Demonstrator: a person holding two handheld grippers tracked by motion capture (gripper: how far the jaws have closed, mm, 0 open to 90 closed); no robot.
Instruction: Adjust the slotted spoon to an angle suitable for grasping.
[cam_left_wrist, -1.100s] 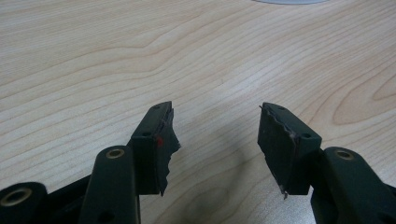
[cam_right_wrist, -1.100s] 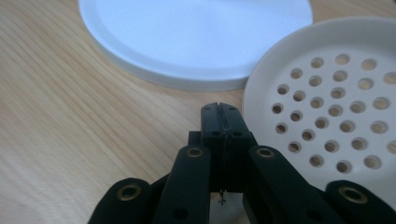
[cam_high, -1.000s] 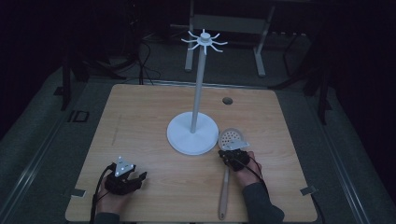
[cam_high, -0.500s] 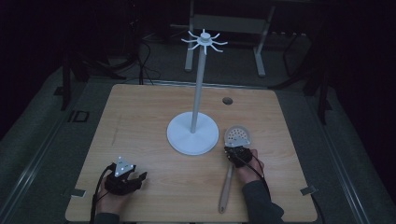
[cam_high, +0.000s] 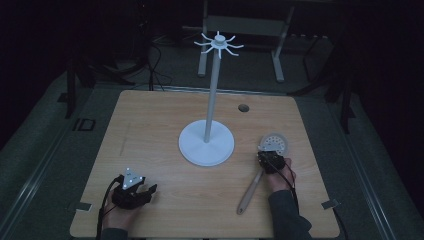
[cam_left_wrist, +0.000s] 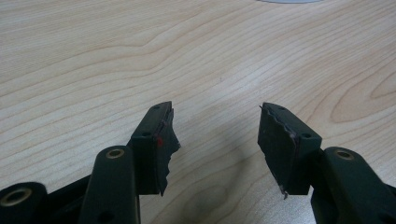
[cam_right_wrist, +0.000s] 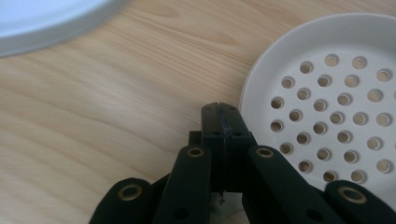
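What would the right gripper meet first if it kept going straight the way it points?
Probably the skimmer's perforated head: the right gripper, fingers shut, points along the table with the head just ahead and slightly to one side. Depth is unclear, so it may graze the rim.

A light wooden table (cam_high: 150, 130) is seen from the high view, a small round dark hole (cam_high: 243, 107) set near its far edge; a white stand (cam_high: 206, 142) with a round base and tall pole is placed at centre; a skimmer (cam_high: 262, 167) with perforated white head and wooden handle is laid just right of the base; tape marks (cam_high: 82, 206) are stuck at the near corners.
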